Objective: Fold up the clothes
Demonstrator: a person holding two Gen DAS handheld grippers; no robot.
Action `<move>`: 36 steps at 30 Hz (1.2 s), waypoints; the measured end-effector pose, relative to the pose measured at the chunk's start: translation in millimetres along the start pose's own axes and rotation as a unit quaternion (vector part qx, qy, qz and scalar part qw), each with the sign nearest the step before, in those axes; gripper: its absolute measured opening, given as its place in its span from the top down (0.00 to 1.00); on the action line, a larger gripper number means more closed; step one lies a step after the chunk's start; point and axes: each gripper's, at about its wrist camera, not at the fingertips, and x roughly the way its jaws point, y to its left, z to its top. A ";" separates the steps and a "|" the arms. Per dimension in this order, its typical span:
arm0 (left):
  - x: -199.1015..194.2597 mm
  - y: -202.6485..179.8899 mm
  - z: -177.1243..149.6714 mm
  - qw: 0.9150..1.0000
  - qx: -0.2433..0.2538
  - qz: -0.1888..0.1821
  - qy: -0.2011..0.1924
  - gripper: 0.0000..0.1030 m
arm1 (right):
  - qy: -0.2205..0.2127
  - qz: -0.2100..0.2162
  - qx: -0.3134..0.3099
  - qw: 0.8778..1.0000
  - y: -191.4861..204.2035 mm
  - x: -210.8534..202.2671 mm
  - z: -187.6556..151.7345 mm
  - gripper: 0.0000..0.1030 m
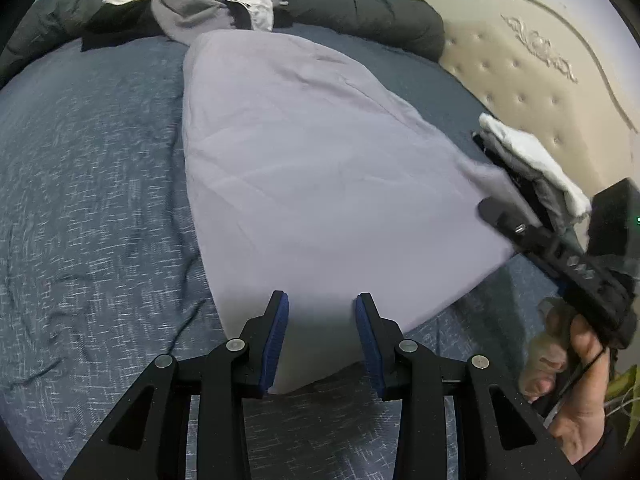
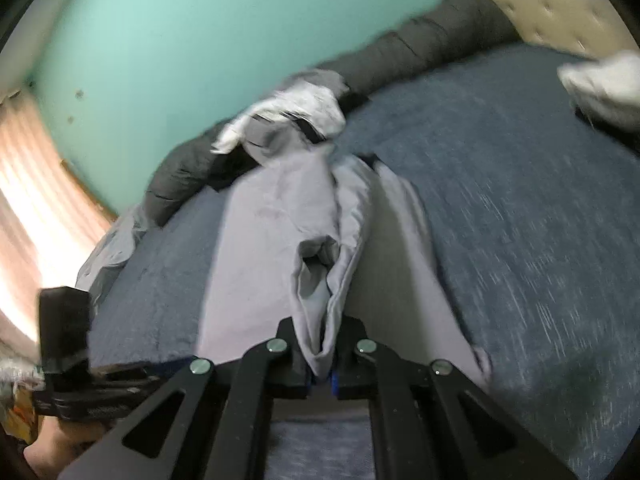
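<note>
A light grey garment [image 1: 304,168] lies spread flat on the blue bed cover [image 1: 88,184]. My left gripper [image 1: 322,304] is open, its blue-padded fingers [image 1: 276,340] on either side of the garment's near corner. My right gripper [image 1: 490,208] reaches onto the garment's right edge in the left wrist view. In the right wrist view my right gripper [image 2: 322,376] is shut on a bunched fold of the grey garment [image 2: 332,264] and holds it up off the bed.
A pile of white and grey clothes [image 1: 208,0] lies on a dark rolled duvet [image 1: 360,12] at the far side. A folded stack with a white top [image 1: 532,164] sits by the padded cream headboard [image 1: 540,72]. Teal wall [image 2: 200,40] beyond.
</note>
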 end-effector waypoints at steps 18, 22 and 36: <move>28.0 -12.7 -5.0 0.999 0.008 0.023 0.031 0.63 | 0.032 -0.027 0.096 0.994 -55.7 1.1 -14.7 0.77; 28.2 -11.9 -6.1 0.999 0.009 0.024 0.029 0.63 | -0.005 -0.047 0.059 0.997 -42.5 -16.6 -4.6 0.77; 28.9 -14.3 -9.5 0.999 0.014 0.018 0.027 0.62 | 0.061 -0.032 0.021 0.997 -34.6 28.1 -7.8 1.00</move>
